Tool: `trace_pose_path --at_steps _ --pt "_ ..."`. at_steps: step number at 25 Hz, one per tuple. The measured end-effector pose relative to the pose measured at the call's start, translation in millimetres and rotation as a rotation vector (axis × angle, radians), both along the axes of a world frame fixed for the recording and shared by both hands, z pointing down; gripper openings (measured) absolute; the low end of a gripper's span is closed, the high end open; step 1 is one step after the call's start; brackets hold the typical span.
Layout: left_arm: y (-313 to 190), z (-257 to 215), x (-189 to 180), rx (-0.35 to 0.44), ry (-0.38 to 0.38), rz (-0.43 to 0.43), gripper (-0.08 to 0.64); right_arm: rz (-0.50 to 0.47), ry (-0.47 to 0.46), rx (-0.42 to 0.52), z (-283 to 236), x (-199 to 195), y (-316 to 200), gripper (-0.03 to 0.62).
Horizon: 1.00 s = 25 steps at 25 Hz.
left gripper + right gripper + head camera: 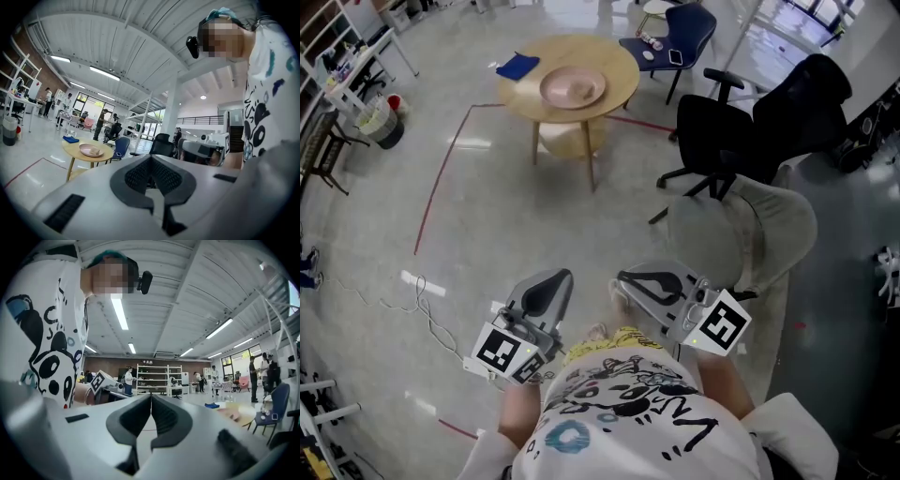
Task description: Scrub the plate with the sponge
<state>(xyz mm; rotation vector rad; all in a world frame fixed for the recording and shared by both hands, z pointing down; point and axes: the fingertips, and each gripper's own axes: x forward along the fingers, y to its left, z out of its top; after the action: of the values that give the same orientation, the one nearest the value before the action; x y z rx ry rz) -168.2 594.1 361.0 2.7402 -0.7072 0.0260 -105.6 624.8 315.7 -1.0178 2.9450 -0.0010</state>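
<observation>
A pink plate (572,87) sits on a round wooden table (619,70) far ahead of me, with a pale lump in it that I cannot identify. A blue sponge or cloth (517,66) lies at the table's left edge. Both grippers are held close to my body, well short of the table. In the left gripper view the plate (91,150) and the blue piece (71,139) show small, far beyond my left gripper (151,157), whose jaws meet at the tips with nothing between them. My right gripper (151,397) is likewise shut and empty, with the table (241,414) off to its right.
Two black office chairs (727,131) and a grey covered seat (750,230) stand to the right of the way to the table. A blue chair (680,33) is behind the table. Red tape lines (441,178) and a thin cable (427,309) cross the floor. A bin (380,122) stands far left.
</observation>
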Motion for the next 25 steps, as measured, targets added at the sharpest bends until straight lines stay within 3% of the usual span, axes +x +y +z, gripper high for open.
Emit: trace_pose_path --at_steps 13,25 --pt "-100 -11 65 0.05 -0.018 -0.022 0.015 0.002 0.022 -0.018 2 61 -109 0.028" --pt "-160 -5 105 0.059 -0.054 -0.078 0.015 -0.001 0.021 -0.019 10 115 -174 0.028"
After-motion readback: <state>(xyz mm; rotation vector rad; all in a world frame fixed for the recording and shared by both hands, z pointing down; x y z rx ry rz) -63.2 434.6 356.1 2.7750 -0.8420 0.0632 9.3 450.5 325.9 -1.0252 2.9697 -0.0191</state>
